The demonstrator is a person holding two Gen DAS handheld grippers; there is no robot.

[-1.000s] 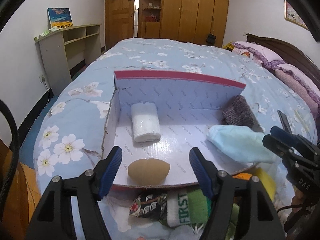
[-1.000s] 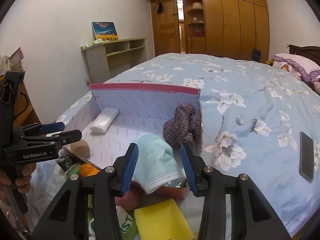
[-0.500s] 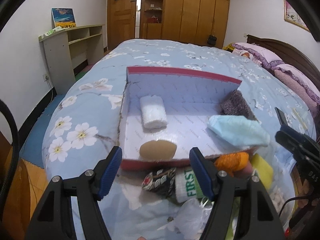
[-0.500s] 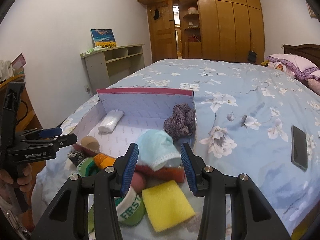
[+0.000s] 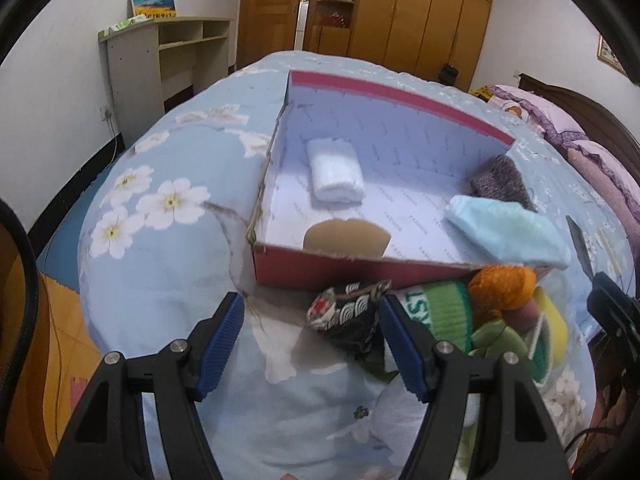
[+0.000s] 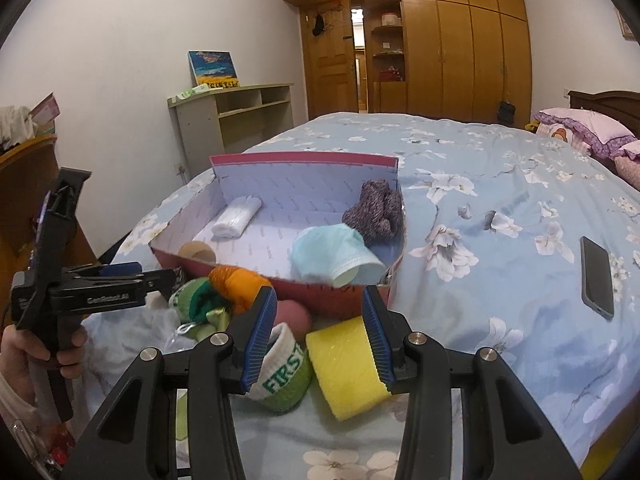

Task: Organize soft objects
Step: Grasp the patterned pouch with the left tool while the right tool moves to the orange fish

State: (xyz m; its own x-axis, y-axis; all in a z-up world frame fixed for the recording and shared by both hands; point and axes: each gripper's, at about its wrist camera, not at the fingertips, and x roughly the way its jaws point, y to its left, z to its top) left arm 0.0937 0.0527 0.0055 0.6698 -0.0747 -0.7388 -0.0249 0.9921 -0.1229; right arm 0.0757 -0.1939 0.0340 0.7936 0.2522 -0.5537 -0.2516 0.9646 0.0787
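- Your left gripper [image 5: 310,346] is spread wide and holds nothing; the little patterned pouch [image 5: 347,314] lies on the bed just ahead of it, close to its right finger, long side going across
- The red box [image 6: 340,302] sits right behind the pile of soft things
- Your right gripper [image 6: 320,338] is partly spread and holds nothing; the yellow sponge [image 6: 348,366] lies just under it, beside the right finger, so this hand is nearer to it
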